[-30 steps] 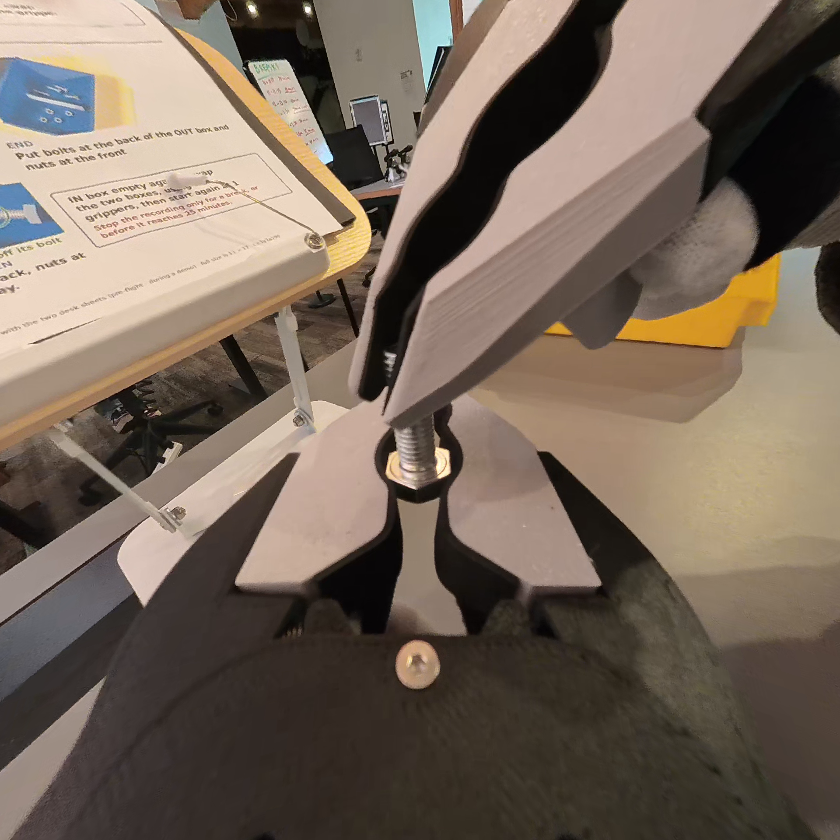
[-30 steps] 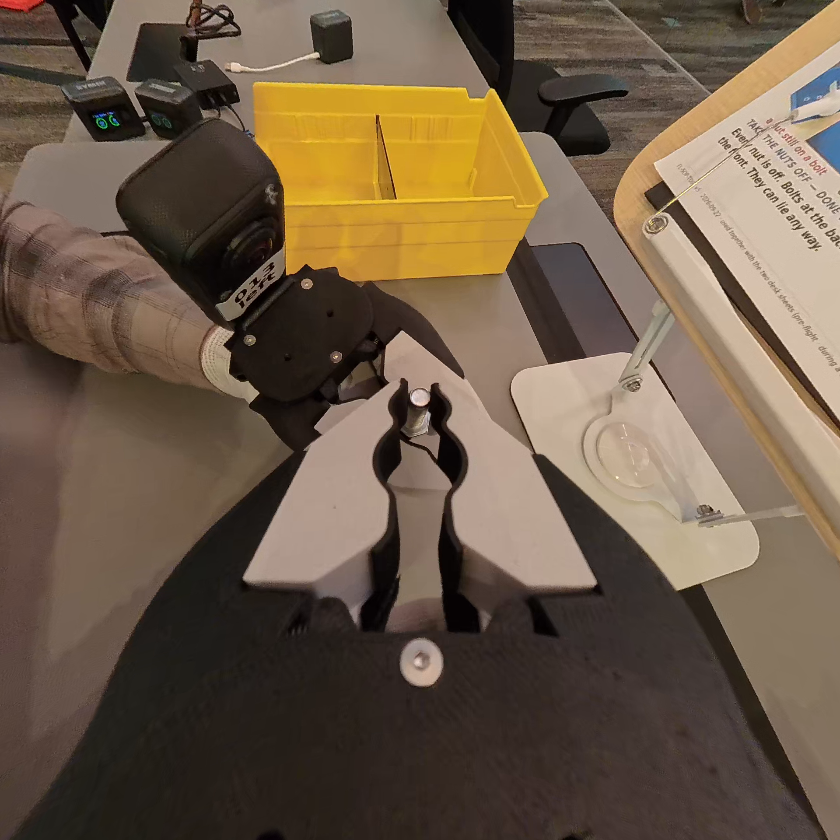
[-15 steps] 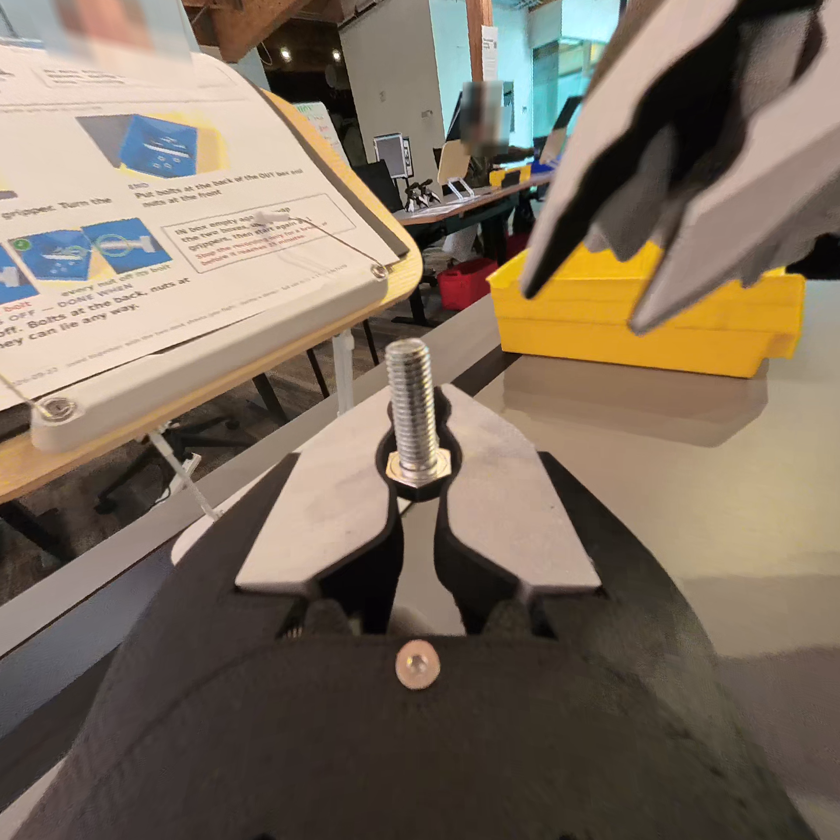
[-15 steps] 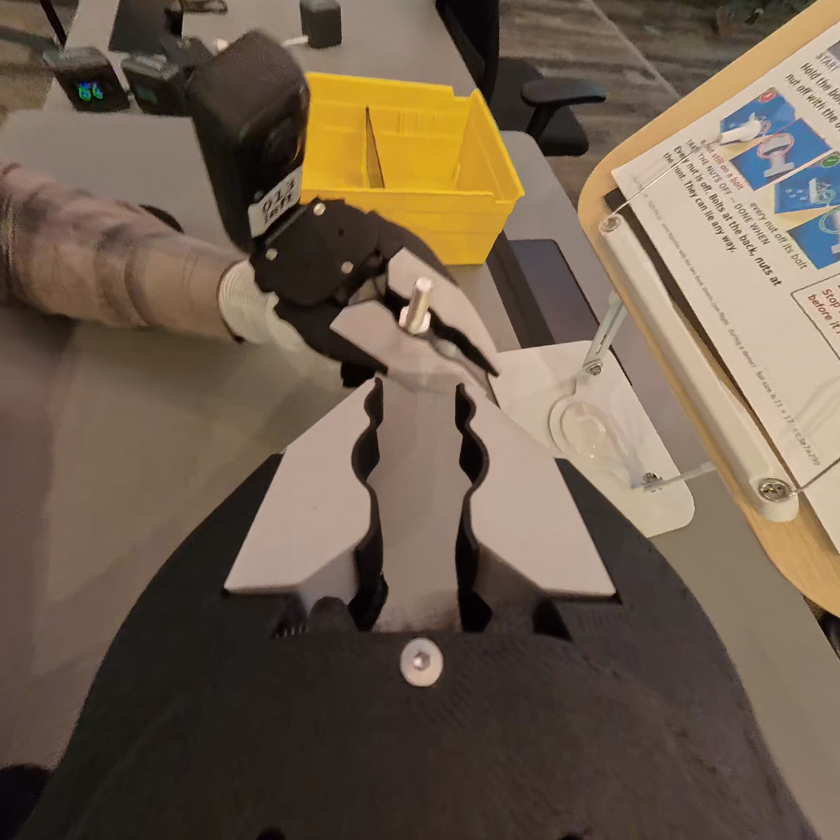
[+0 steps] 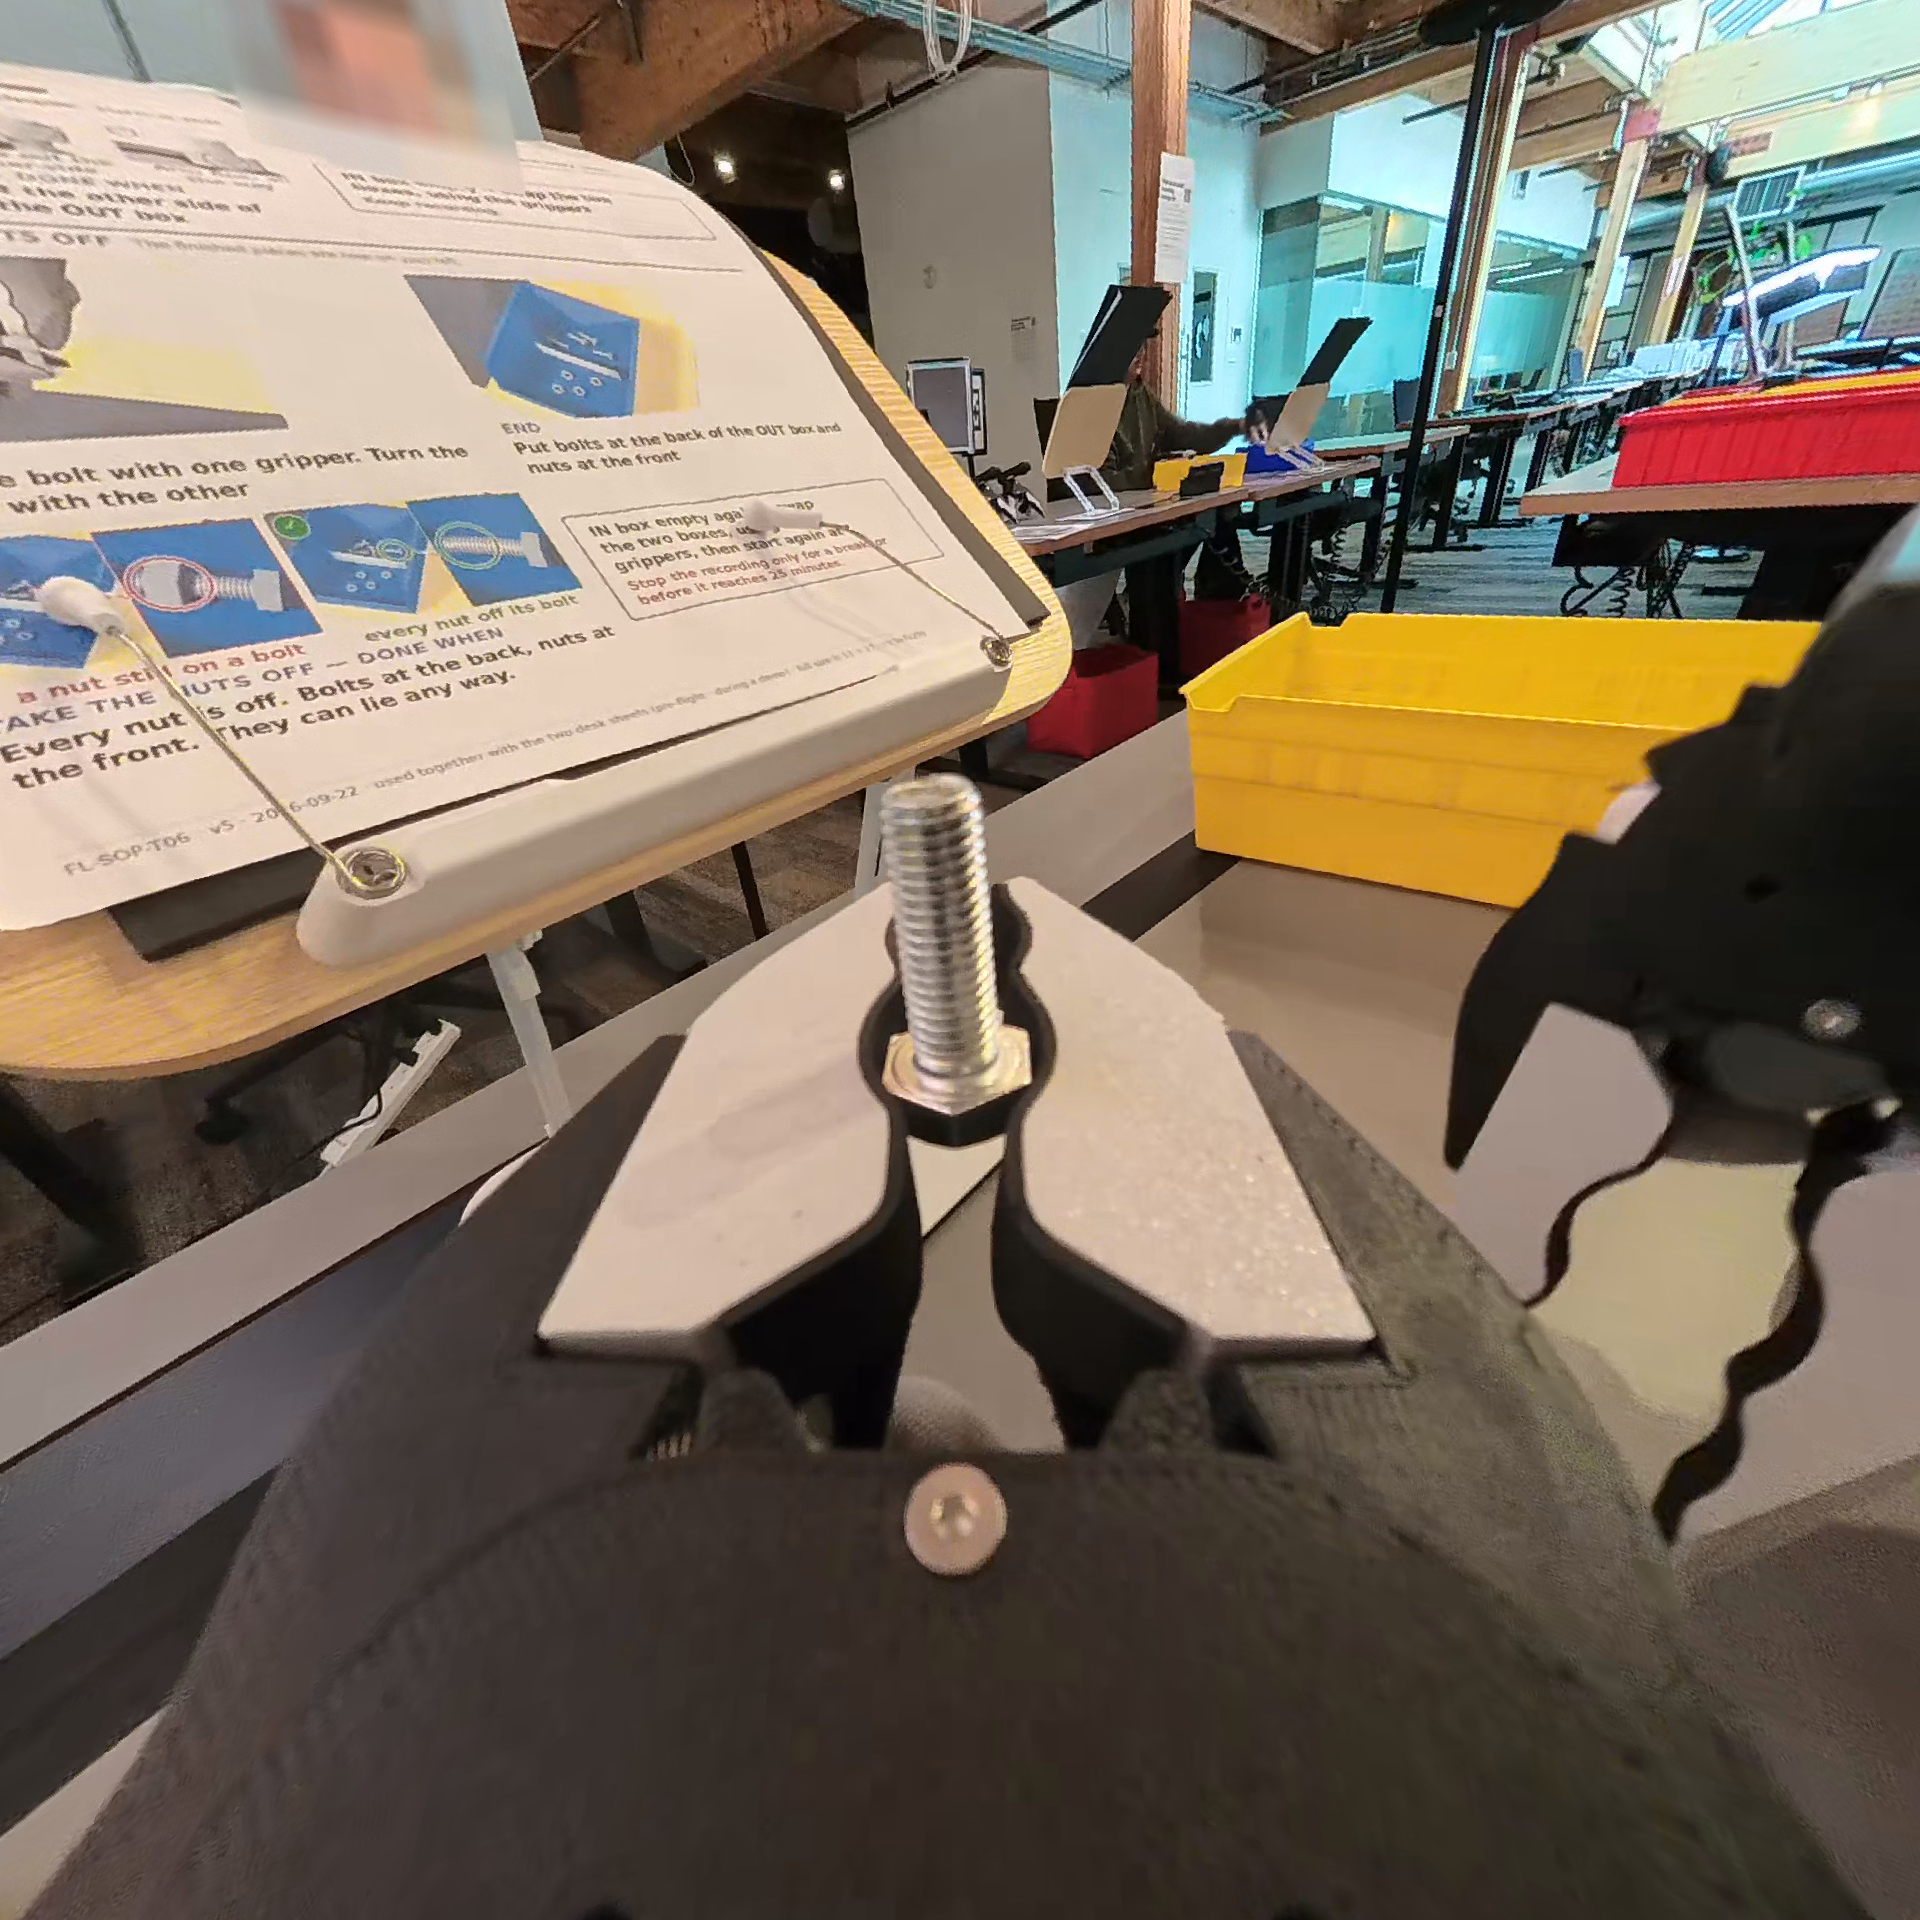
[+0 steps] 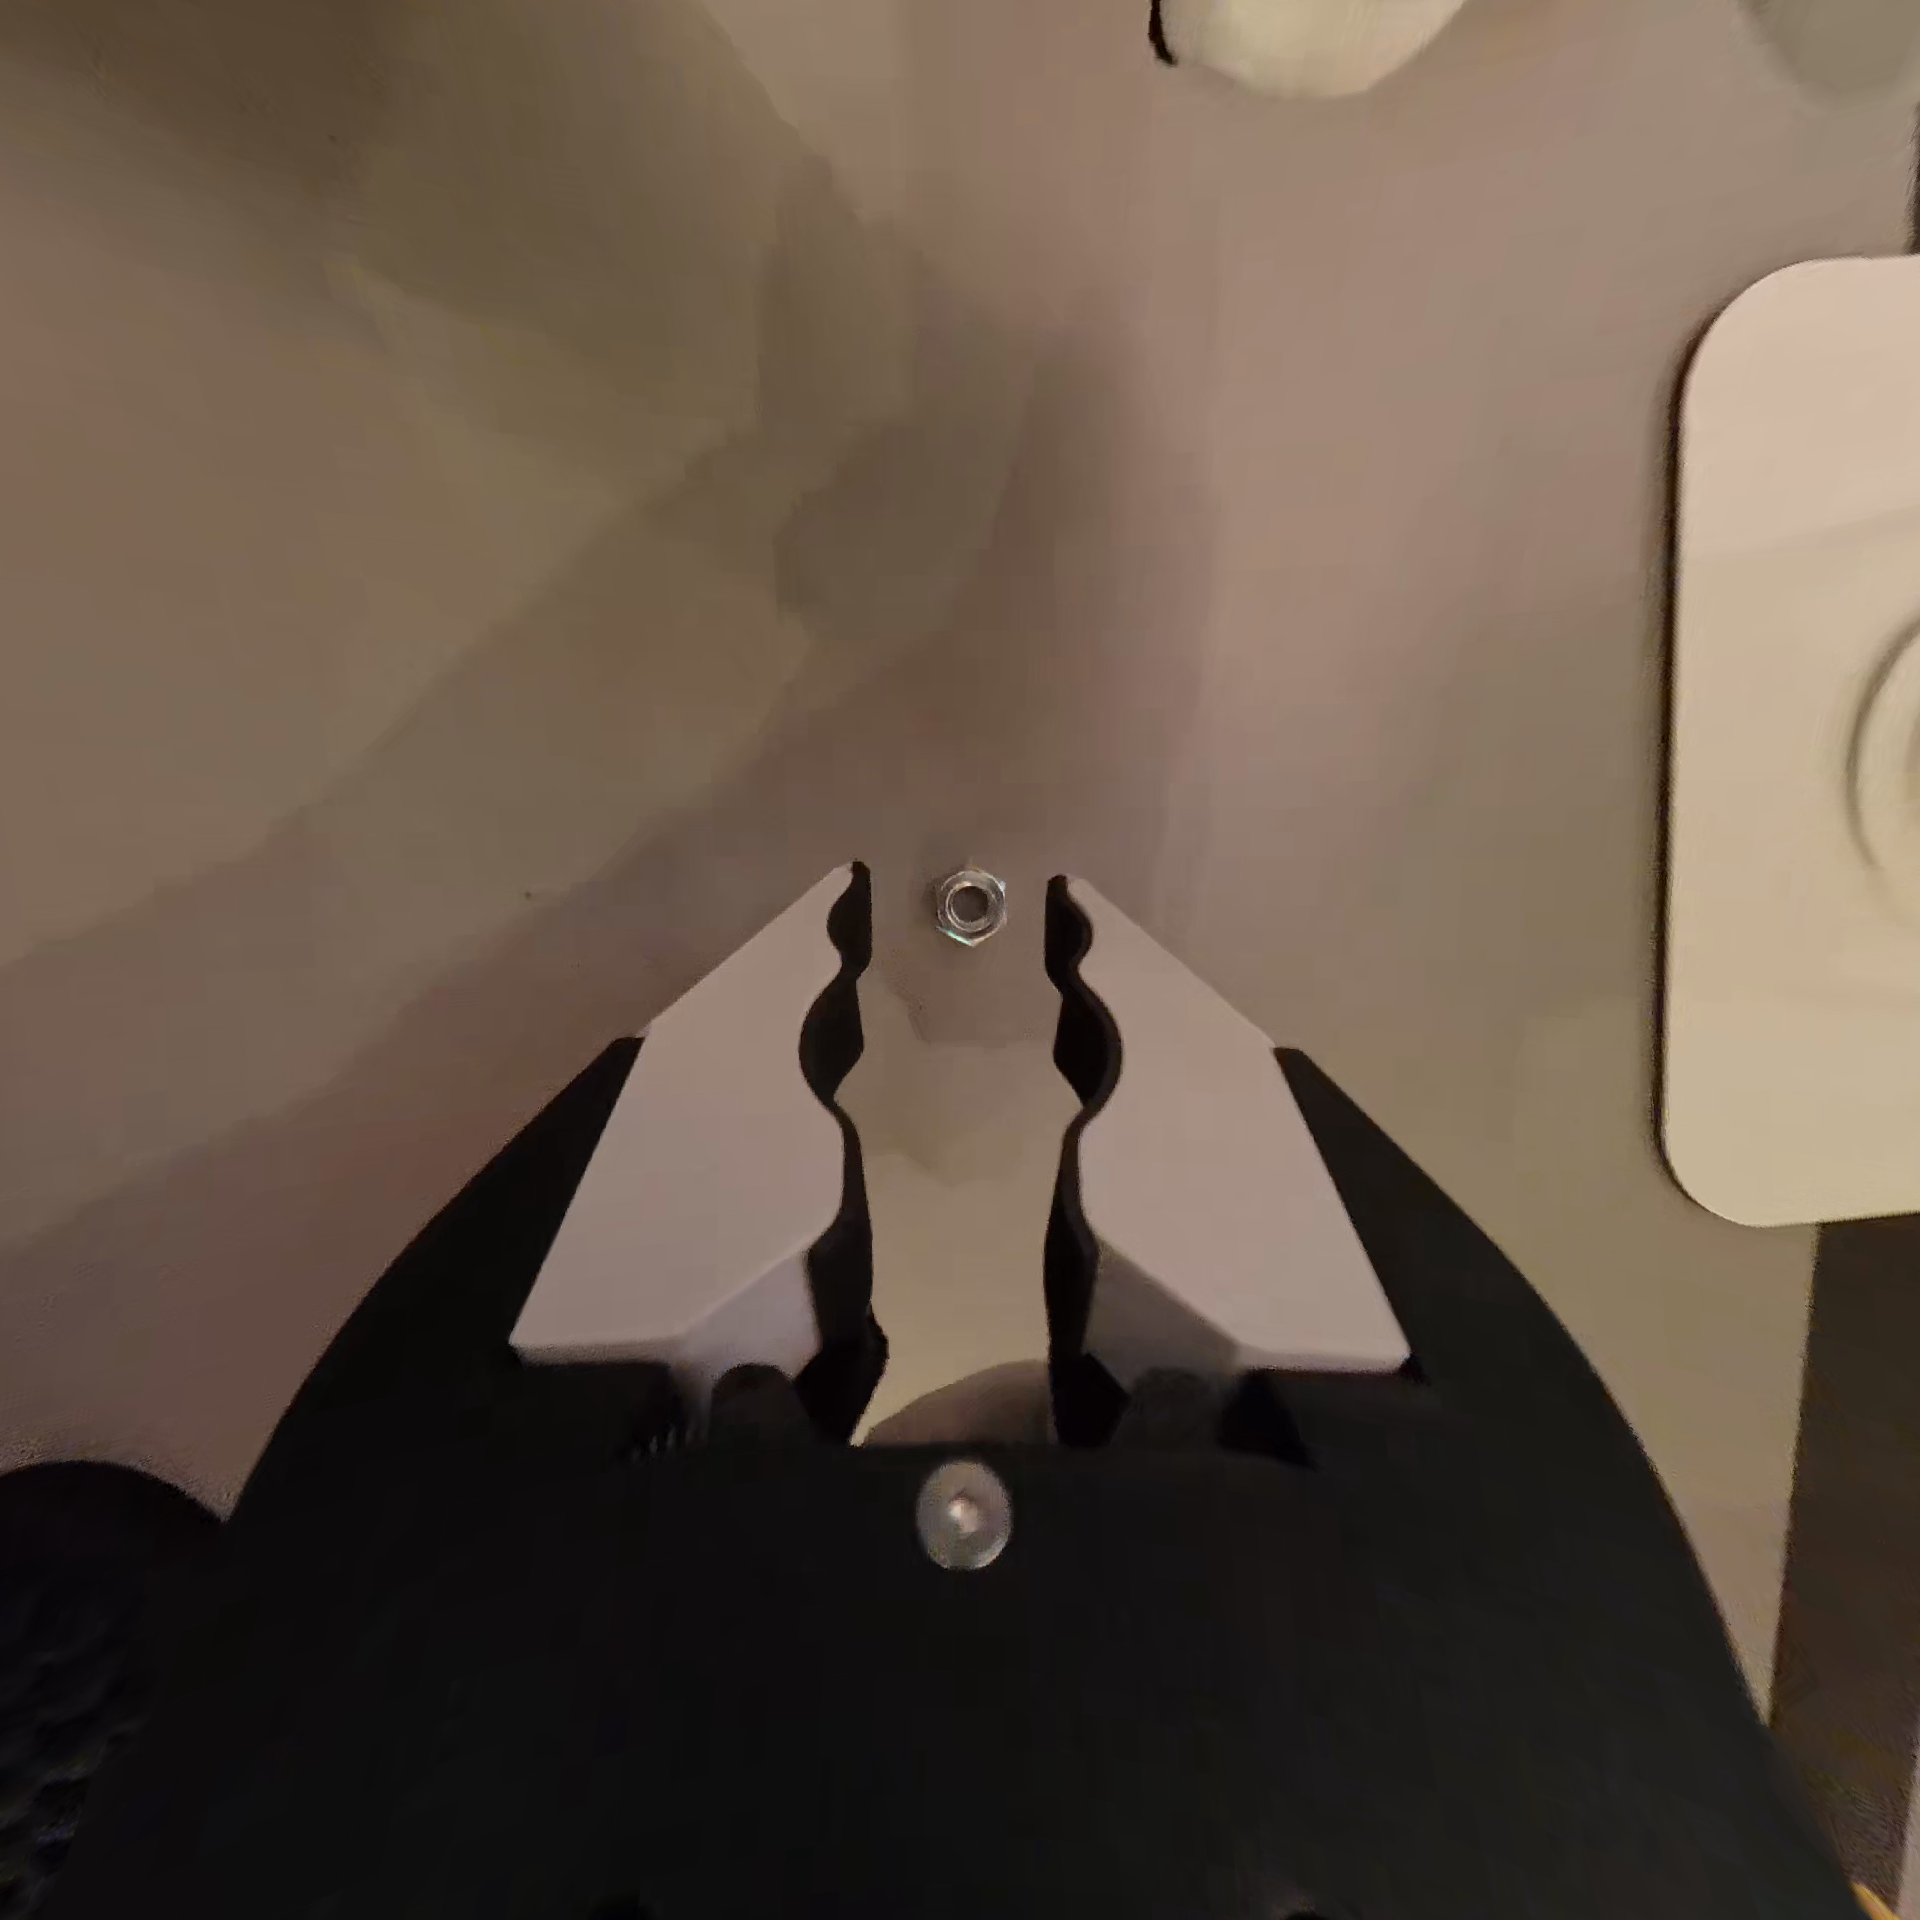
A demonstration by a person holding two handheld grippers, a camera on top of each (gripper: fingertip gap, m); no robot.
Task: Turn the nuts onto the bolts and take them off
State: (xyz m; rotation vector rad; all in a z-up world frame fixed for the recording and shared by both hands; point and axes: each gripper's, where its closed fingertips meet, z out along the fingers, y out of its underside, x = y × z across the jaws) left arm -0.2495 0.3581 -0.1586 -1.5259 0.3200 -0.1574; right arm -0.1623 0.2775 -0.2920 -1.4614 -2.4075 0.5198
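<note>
The bolt (image 5: pixel 940 935) stands upright at the centre of the left wrist view, its hex head (image 5: pixel 954 1075) clamped in my left gripper (image 5: pixel 954 1039), whose fingers are narrowed around it, threads pointing up and bare as far as I can see. The nut (image 6: pixel 967 907) lies flat on the grey bench (image 6: pixel 416 520) in the middle of the right wrist view, hole facing up, just between the tips of my right gripper (image 6: pixel 954 902), whose fingers stand wide and hold nothing; I cannot tell whether they hover over the bench or touch it. As I judge it, this pair is apart: the nut is off its bolt, and neither piece has gone anywhere yet. The yellow bin (image 5: pixel 1455 748) sits at the right of the left wrist view, beyond the bolt, and what I see of its inside looks empty. The instruction sheet (image 5: pixel 416 520) on its stand fills the upper left. Left to do, I think: close on the nut and lift it.
</note>
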